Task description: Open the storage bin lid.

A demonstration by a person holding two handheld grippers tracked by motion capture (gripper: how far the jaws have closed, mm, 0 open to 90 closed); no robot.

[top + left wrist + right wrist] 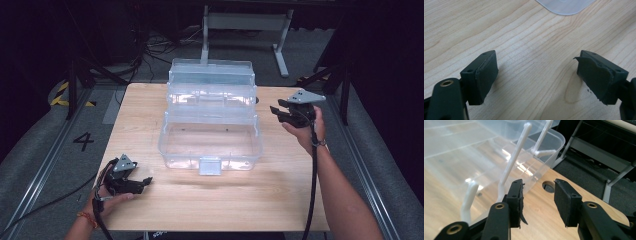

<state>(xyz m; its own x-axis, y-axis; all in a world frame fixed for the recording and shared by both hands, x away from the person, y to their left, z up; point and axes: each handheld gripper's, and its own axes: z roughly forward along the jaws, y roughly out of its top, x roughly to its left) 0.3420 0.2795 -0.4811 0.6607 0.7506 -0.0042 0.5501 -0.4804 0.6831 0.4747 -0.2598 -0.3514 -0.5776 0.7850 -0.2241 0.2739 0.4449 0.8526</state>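
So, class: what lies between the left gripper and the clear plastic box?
Bare wooden table, nothing else. The high view shows the left gripper apart from the clear plastic box; the left gripper view shows bare wood between its open jaws.

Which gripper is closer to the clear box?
The right gripper, held up beside the box's right end. The left gripper rests on the table near its front left corner, farther from the box.

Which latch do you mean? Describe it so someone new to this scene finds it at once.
Start at the wooden table and find the clear plastic box standing open in the middle. On its front wall, the side facing the person, a small pale square latch hangs at the centre. It is the one frosted, opaque patch on see-through walls.
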